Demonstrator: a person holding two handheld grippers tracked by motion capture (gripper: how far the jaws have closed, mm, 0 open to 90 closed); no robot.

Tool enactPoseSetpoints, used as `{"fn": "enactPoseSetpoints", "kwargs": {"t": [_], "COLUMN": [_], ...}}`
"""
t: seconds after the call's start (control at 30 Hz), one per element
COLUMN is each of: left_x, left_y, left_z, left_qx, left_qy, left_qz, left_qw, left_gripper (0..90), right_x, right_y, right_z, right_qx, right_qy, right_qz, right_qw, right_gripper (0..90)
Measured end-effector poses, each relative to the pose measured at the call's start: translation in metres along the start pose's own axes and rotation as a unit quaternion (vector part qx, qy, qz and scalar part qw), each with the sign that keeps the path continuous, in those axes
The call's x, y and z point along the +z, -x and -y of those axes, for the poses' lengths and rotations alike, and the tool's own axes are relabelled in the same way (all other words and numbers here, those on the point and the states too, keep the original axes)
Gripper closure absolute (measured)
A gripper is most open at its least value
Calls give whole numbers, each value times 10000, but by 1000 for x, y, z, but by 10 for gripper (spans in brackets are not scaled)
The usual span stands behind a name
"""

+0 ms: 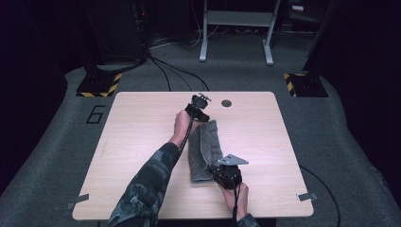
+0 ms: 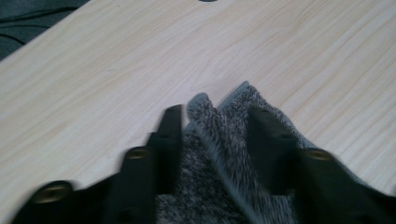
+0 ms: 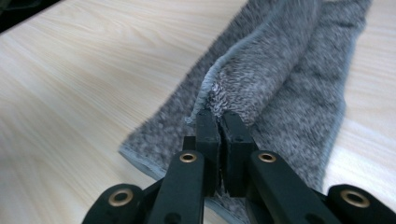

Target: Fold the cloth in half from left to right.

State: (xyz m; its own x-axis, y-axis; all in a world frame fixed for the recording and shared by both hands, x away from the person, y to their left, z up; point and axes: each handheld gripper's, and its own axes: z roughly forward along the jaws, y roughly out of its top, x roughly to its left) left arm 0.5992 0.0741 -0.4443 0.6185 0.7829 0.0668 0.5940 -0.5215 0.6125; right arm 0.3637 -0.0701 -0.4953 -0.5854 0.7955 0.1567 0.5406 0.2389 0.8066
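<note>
Grey towel (image 1: pixel 204 151), folded lengthwise on your surface (image 1: pixel 142 142): left claw (image 2: pixel 215 135) parted astride its far corner, right claw (image 3: pixel 219 140) pinching its near edge; further folding remains.

Grey fuzzy towel (image 1: pixel 204 150), speckled dark-and-light pile with a paler stitched hem, folded lengthwise into a long narrow strip; lies flat on the wooden table just right of centre, running near to far, far end slightly wider and tilted right. In the left gripper view its far corner (image 2: pixel 219 121) is rumpled, two hemmed flaps peaking up. In the right gripper view the upper layer (image 3: pixel 261 79) is lifted at the near end, curled into a ridge over the flat lower layer
</note>
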Motion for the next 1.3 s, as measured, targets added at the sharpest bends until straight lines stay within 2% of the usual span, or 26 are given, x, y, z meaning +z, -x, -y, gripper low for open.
{"fn": "enactPoseSetpoints", "kwargs": {"t": [0.07, 0.13, 0.23, 0.3, 0.37, 0.4, 0.47, 0.53, 0.6, 0.63, 0.67, 0.73, 0.83, 1.07, 1.2, 1.3], "left_x": [-4, -9, -19, -24, -28, -30, -31, -30, -26, -23, -20, -19, -18, -17, -17, -17], "left_y": [-3, -6, -9, -12, -11, -10, -3, 6, 16, 20, 23, 25, 26, 24, 23, 22], "left_z": [2, 5, 20, 35, 54, 65, 88, 107, 121, 125, 128, 130, 128, 129, 129, 130], "left_qx": [-191, -303, -376, -389, -335, -350, -329, -238, -161, -190, -121, -135, -32, 74, 74, 66], "left_qy": [158, 282, 400, 365, 234, 187, 126, -3, -101, -112, -147, -73, -82, -67, -39, -5], "left_qz": [117, 197, 317, 325, 249, 310, 352, 424, 493, 495, 437, 432, 425, 422, 457, 490], "left_qw": [9996, 9989, 9980, 9980, 9989, 9987, 9988, 9988, 9986, 9985, 9989, 9989, 9991, 9991, 9989, 9988], "left_gripper": [300, 212, 195, 191, 189, 183, 179, 178, 174, 175, 175, 171, 172, 166, 162, 164], "right_x": [1, 1, -1, -3, -3, -3, -4, -5, -6, -6, -7, -7, -10, -21, -34, -41], "right_y": [3, 3, 5, 6, 8, 9, 10, 11, 12, 13, 14, 16, 24, 39, 47, 52], "right_z": [3, 6, 9, 11, 13, 13, 12, 12, 14, 14, 14, 16, 19, 26, 30, 28], "right_qx": [25, 88, 57, 109, 152, 144, 116, 228, 221, 233, 243, 273, 324, 475, 465, 482], "right_qy": [-52, -89, -92, -101, -130, -150, -132, -144, -126, -154, -160, -228, -316, -435, -426, -374], "right_qz": [40, 64, 128, 172, 170, 234, 276, 283, 345, 349, 368, 408, 501, 674, 796, 757], "right_qw": [10000, 9999, 9999, 9997, 9997, 9995, 9995, 9992, 9991, 9990, 9989, 9985, 9977, 9956, 9948, 9953], "right_gripper": [870, 867, 856, 838, 823, 811, 797, 777, 761, 751, 740, 733, 718, 665, 590, 531]}}
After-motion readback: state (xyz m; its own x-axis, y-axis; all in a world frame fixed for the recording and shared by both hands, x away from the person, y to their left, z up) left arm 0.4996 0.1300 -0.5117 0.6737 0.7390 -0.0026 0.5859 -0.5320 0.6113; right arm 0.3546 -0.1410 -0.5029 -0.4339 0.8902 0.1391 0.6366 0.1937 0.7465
